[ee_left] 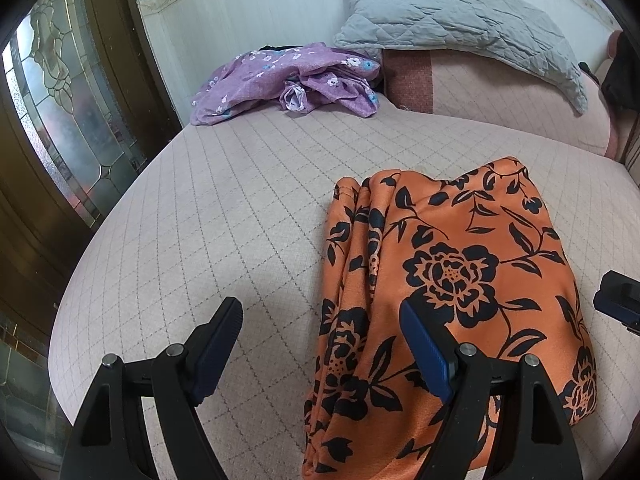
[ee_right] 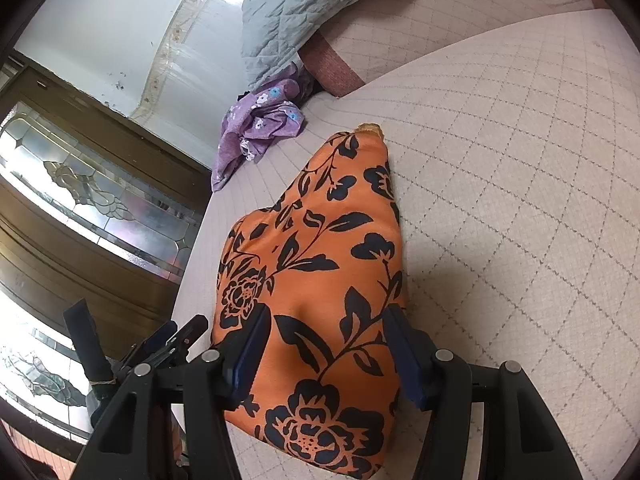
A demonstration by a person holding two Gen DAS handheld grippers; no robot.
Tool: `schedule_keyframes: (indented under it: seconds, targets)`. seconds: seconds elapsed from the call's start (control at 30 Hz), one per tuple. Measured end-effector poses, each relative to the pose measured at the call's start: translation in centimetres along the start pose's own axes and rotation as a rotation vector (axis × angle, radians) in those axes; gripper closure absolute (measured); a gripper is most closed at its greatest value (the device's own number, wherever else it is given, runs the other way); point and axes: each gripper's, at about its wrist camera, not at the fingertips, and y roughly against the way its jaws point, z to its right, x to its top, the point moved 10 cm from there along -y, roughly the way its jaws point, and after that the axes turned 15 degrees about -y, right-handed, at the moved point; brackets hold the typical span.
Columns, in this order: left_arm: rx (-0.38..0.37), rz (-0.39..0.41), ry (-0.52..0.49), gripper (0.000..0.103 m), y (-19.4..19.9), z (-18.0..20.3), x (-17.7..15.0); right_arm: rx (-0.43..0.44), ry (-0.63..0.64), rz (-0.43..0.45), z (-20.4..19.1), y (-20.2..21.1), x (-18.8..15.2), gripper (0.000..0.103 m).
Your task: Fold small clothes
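**Two grippers spread wide over one folded orange garment**

Your left gripper [ee_left: 320, 324] stands released: the jaws are spread wide, one blue pad over bare mattress cover, the other over the near left part of the orange floral garment [ee_left: 452, 280]. Nothing is held between them. Whether the right-hand pad touches the cloth cannot be told from the left wrist view.

Your right gripper [ee_right: 326, 340] is likewise released, jaws apart and straddling the near end of the same garment [ee_right: 316, 280], which runs between them. The pads sit close beside the cloth; contact cannot be confirmed.

The orange garment, printed with black flowers and leaves, lies folded into a long narrow bundle on the quilted mattress cover [ee_left: 224, 208]. Several layered edges show along its left side in the left wrist view. It lies flat on the bed surface, near the front edge.

A crumpled purple floral garment [ee_left: 288, 80] lies well apart, at the far side of the bed by the white wall [ee_left: 240, 12]. A grey quilted pillow [ee_left: 460, 28] rests beyond it, leaning on a pink bolster [ee_left: 500, 100]. A glass-panelled wooden door [ee_left: 52, 120] stands to the left
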Motion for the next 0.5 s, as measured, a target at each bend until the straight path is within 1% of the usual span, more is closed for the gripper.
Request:
schedule_keyframes:
  seconds: [0.43,0.5]
  targets:
    - [-0.001,-0.006,-0.006,0.022,-0.19,-0.08,-0.1,-0.005,0.007,-0.006,-0.03,-0.24,-0.32,0.041]
    - [-0.008,-0.012,-0.008,0.022,-0.35,-0.11,-0.28,-0.003,0.019,0.004,-0.27,-0.14,-0.4,0.041]
